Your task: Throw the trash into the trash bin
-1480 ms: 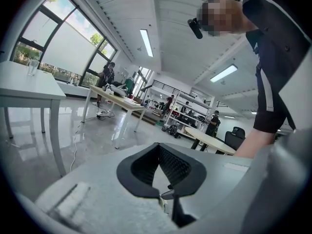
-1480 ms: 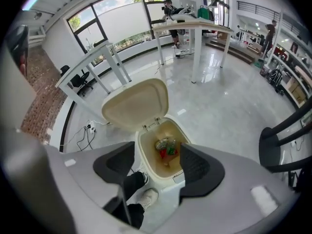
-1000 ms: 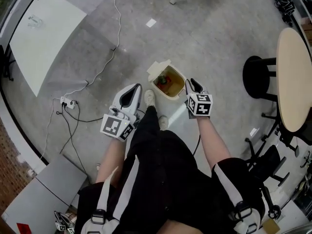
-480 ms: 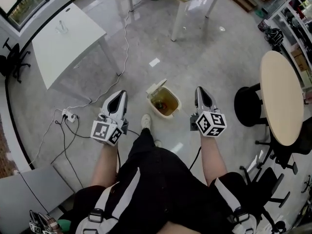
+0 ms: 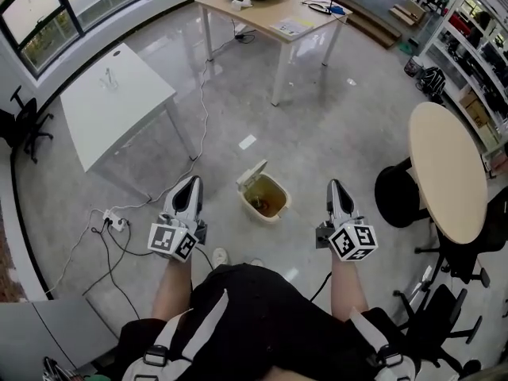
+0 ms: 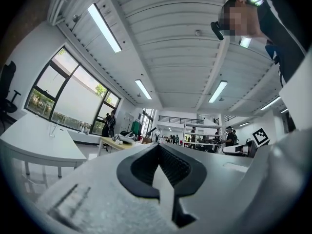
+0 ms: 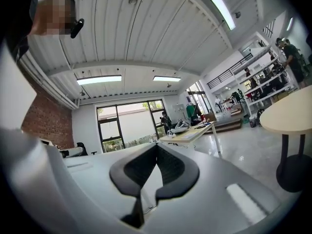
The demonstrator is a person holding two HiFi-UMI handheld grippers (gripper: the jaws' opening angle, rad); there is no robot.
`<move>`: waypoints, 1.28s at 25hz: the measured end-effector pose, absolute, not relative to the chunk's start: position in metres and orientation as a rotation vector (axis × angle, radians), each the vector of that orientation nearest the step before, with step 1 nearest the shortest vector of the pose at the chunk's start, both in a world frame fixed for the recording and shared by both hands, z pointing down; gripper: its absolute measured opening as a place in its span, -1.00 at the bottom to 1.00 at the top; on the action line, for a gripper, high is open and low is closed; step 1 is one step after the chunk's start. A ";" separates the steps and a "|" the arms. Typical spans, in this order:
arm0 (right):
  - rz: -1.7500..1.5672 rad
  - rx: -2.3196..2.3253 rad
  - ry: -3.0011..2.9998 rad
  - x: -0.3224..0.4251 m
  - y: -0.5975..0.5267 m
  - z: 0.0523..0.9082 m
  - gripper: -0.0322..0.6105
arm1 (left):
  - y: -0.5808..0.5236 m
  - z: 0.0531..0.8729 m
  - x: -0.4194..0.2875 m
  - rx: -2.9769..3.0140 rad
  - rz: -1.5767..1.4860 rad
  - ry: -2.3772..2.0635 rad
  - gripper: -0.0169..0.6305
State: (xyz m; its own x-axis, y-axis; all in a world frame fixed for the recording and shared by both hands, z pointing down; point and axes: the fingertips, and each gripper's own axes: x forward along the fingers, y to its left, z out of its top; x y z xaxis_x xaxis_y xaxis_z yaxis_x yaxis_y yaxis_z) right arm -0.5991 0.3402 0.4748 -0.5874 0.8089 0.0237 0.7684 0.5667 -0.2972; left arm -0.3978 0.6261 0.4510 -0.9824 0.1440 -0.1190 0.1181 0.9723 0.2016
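1. Floor (image 5: 333, 133): grey and glossy. Everything listed below stands on it or is held over it.
2. White worktop (image 5: 115, 105): upper left in the head view. Wood worktop (image 5: 270, 10): top centre, with papers and gear on it. Round worktop (image 5: 444, 169): at the right, with a black stool (image 5: 397, 197) just beside it.
3. Bin (image 5: 274, 217): small and cream. It stands on the floor between the two grippers, apart from both. The lid is tipped up at the far edge and the mouth is open.
4. Left gripper (image 5: 190, 179): held left of the bin, pointing away from the person. The jaws are pressed together with nothing between them.
5. Right gripper (image 5: 338, 183): held right of the bin. The jaws are pressed together and empty.
6. Trash (image 5: 264, 202): lies inside the bin as a brownish mass. It is too small to tell further detail.
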 end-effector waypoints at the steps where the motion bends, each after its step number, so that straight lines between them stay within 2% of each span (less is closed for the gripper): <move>1: 0.388 -1.349 -2.644 -0.594 0.342 0.472 -0.88 | 0.627 0.447 -0.395 0.196 0.288 2.981 -0.94; 13: 0.355 -1.569 -2.648 -0.540 0.427 0.440 -0.88 | 0.661 0.428 -0.360 0.195 0.257 2.947 -0.94; 32: 0.280 -1.617 -2.639 -0.517 0.466 0.439 -0.88 | 0.687 0.433 -0.340 0.190 0.273 2.946 -0.94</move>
